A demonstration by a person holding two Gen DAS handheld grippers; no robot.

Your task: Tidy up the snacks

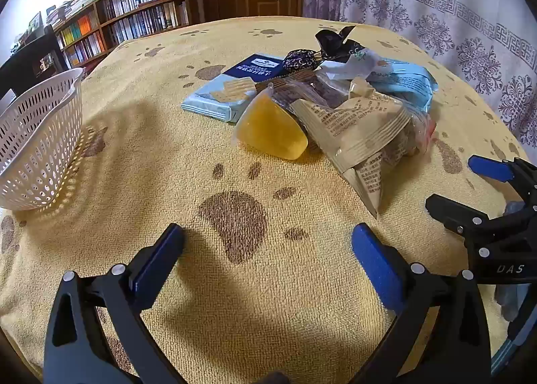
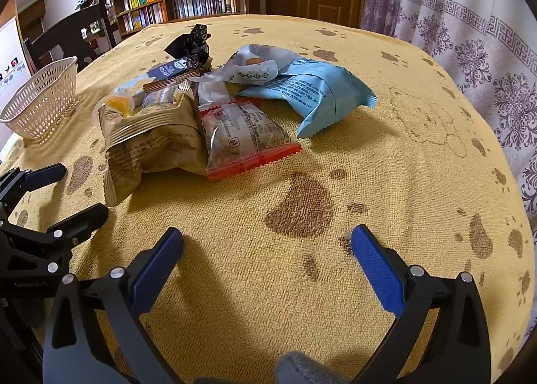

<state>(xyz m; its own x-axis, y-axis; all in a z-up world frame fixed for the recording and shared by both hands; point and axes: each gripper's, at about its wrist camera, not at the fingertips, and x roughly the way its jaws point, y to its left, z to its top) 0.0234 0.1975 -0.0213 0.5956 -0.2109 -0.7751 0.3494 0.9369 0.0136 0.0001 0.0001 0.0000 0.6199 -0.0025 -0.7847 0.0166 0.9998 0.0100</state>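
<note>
Lying in a loose heap on the towel-covered bench (image 2: 386, 156), the snacks are all still out of the white perforated basket (image 1: 43, 146), which stands well apart at the left edge. Both grippers hover low over the cloth short of the heap, the left gripper (image 1: 268, 250) and the right gripper (image 2: 266, 250) each with fingers spread wide and holding nothing.

The kraft-paper pouch (image 2: 151, 139) and the red-edged clear packet (image 2: 245, 142) look light, puffy and crinkly; their slick film probably slides under a pinch, so the flat crimped end seam seems the safest hold. The pale blue bag (image 2: 322, 95) likely handles the same, and whatever is inside may crush if squeezed across the belly. The orange jelly cup (image 1: 272, 129) leans on its side against the pouch; it seems stiffer, smooth and rounded, so gripping across the flat rim should hold better than across the body. The blue flat box (image 1: 235, 89) looks rigid and is best pinched across its thin edge. The dark twisted-wrap candy (image 1: 302, 58) is small; its body suits a pinch.
</note>
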